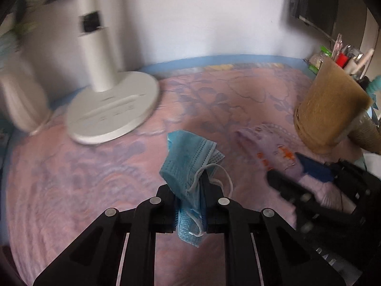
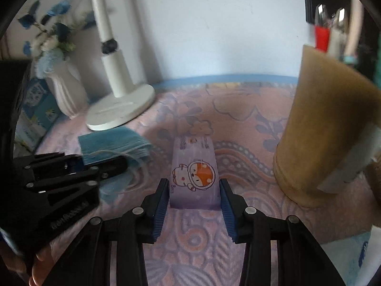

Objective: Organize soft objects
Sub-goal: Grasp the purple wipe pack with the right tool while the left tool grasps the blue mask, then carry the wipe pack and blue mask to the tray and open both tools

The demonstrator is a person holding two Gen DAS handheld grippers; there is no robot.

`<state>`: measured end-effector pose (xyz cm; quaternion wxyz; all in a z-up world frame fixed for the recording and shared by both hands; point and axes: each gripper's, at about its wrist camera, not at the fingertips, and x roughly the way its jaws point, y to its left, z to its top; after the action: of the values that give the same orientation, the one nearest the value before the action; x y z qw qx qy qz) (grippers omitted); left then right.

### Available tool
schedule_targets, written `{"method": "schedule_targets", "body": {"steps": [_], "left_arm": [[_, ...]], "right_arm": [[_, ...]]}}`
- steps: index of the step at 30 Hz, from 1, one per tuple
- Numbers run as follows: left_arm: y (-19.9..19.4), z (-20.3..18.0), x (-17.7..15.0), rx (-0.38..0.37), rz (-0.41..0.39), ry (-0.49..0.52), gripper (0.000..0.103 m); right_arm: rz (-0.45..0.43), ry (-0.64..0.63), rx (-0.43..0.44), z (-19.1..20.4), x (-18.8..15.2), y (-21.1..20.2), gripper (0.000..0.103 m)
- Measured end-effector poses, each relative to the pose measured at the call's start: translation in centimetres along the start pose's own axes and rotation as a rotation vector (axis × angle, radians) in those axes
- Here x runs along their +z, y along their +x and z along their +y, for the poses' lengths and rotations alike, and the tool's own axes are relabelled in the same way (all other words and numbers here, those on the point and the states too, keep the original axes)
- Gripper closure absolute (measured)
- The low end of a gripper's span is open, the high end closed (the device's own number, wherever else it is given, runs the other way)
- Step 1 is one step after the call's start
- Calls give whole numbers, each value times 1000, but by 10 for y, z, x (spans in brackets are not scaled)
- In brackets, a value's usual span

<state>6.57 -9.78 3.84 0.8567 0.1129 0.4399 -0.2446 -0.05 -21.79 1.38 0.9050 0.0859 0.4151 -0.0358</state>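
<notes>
My left gripper (image 1: 190, 186) is shut on a folded blue face mask (image 1: 188, 162), held above the pink patterned cloth; the mask (image 2: 114, 145) and that gripper (image 2: 119, 164) also show at the left of the right wrist view. A purple tissue pack (image 2: 194, 174) with a cartoon print lies on the cloth. My right gripper (image 2: 194, 190) is open, its blue-padded jaws on either side of the pack's near end, apart from it. The pack (image 1: 269, 147) and right gripper (image 1: 285, 166) show blurred in the left wrist view.
A white lamp base (image 1: 112, 109) and a white vase (image 2: 66, 90) with blue flowers stand at the back left. A tall brown holder (image 2: 326, 128) with pens stands at the right. A white wall is behind.
</notes>
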Motion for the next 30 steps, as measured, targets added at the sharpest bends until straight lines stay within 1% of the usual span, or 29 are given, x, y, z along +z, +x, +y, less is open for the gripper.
{"method": "schedule_targets", "body": {"steps": [2, 4, 6, 7, 8, 9, 10, 12, 14, 15, 16, 17, 19, 21, 23, 25, 26, 27, 28, 30], "left_arm": [[-9, 16, -11, 27, -2, -30, 92], [-9, 27, -17, 57, -11, -62, 92], [-11, 43, -24, 50, -23, -104, 92], [-8, 48, -26, 48, -29, -127, 91], [-7, 50, -30, 57, -55, -135, 91], [-5, 50, -33, 69, -67, -130, 90], [-5, 49, -32, 80, -59, -125, 90], [-10, 45, -33, 90, -91, -115, 89], [-8, 43, -34, 98, -78, -106, 89], [-4, 40, -31, 106, -74, -105, 89], [-4, 40, -31, 107, -75, -102, 89], [-4, 39, -30, 109, -78, -99, 89], [-4, 36, -30, 118, -84, -89, 89], [-4, 34, -29, 129, -86, -76, 90], [-5, 30, -30, 134, -88, -65, 90], [-7, 26, -28, 116, -86, -50, 91], [-7, 23, -25, 71, -88, -40, 91], [-9, 18, -21, 10, -86, -27, 91], [-10, 12, -16, -30, -86, -11, 91], [-14, 1, -5, -52, -96, 17, 91]], "right_arm": [[46, -1, 22, 1, -8, -2, 62], [57, 6, 34, 2, -13, -4, 62], [75, 4, 37, 6, -14, -4, 62], [95, 4, 45, 7, -14, 0, 58], [111, 5, 58, 9, -12, 3, 54], [108, 7, 70, 9, -11, 2, 47], [101, 13, 75, 9, -11, 1, 47], [88, 18, 57, 8, -10, 2, 47], [93, 17, 33, 9, -11, 6, 47], [87, 9, 15, 11, -11, 6, 51], [86, -5, -9, 14, -11, 6, 61], [83, -28, -37, 18, -12, 7, 62], [72, -49, -57, 22, -14, 5, 64], [68, -55, -54, 22, -13, 4, 64], [68, -31, -49, 17, -13, 2, 64], [65, -3, -52, 10, -11, -2, 65], [63, 7, -56, 8, -10, -4, 65], [61, 20, -56, 4, -7, -8, 65], [57, 31, -50, 2, -5, -12, 65], [41, 49, -37, -3, 0, -25, 65]]}}
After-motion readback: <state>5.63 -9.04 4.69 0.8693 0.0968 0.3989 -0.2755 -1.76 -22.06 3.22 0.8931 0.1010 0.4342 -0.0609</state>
